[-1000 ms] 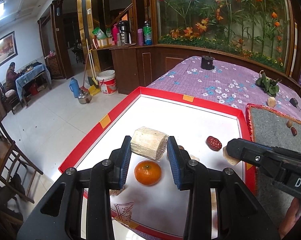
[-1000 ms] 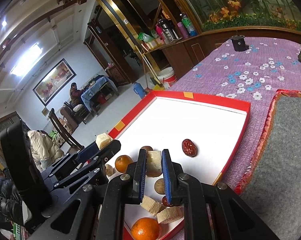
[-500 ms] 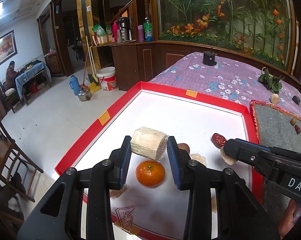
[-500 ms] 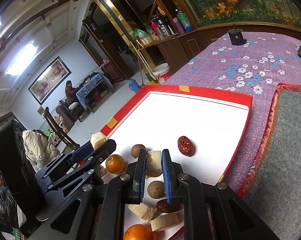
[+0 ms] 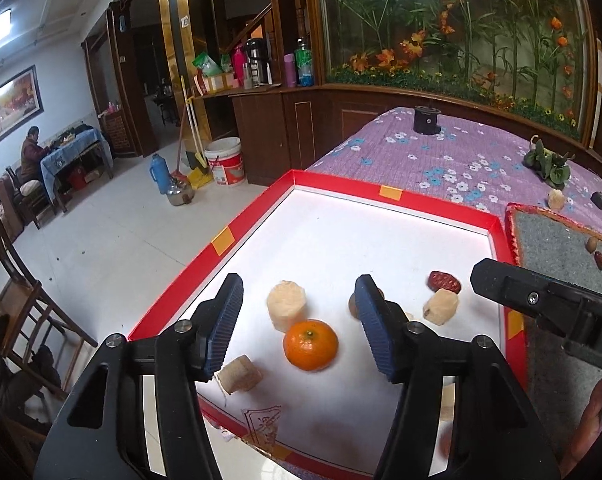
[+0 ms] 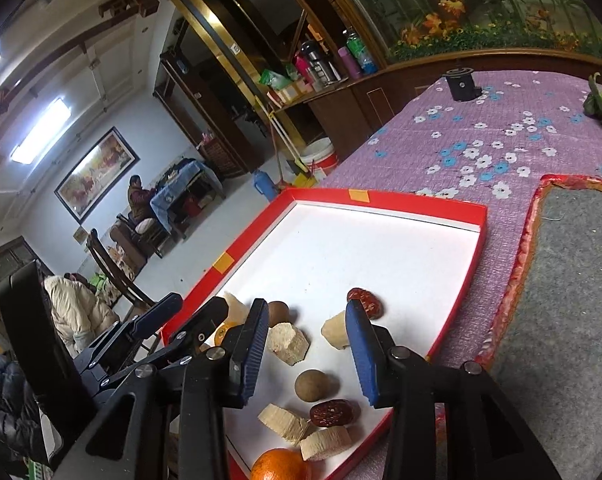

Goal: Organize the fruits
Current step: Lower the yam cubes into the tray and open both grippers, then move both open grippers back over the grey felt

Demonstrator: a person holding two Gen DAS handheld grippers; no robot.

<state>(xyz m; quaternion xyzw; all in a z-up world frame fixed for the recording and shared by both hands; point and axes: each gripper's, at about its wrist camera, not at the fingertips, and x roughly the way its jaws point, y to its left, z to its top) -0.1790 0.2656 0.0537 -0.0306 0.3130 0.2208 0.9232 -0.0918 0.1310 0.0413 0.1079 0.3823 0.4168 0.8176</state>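
Observation:
A red tray (image 5: 389,194) with a white floor holds the fruit. My left gripper (image 5: 299,324) is opening over it; a pale sugarcane chunk (image 5: 287,310) and a tangerine (image 5: 310,344) lie between its jaws, untouched by the pads. Another chunk (image 5: 241,374) lies by the left finger. My right gripper (image 6: 307,348) is opening too, with two pale chunks (image 6: 288,342) (image 6: 337,330) and a longan (image 6: 311,385) loose between its jaws. A red date (image 6: 365,302) lies just beyond its right fingertip. At the tray's (image 6: 381,198) near corner are another date (image 6: 333,412), two chunks and a tangerine (image 6: 279,466).
A grey mat (image 5: 561,240) with a red fringe lies right of the tray, with a longan (image 5: 591,245) and a date (image 5: 600,260) on it. The purple flowered cloth (image 5: 441,160) carries a black holder (image 5: 426,119) and green vegetables (image 5: 547,162). The tray's left rim hangs over the floor.
Both grippers have opened. The chunk that the left one held now stands on the tray behind the tangerine, and the right one's chunk lies on the tray near the date.

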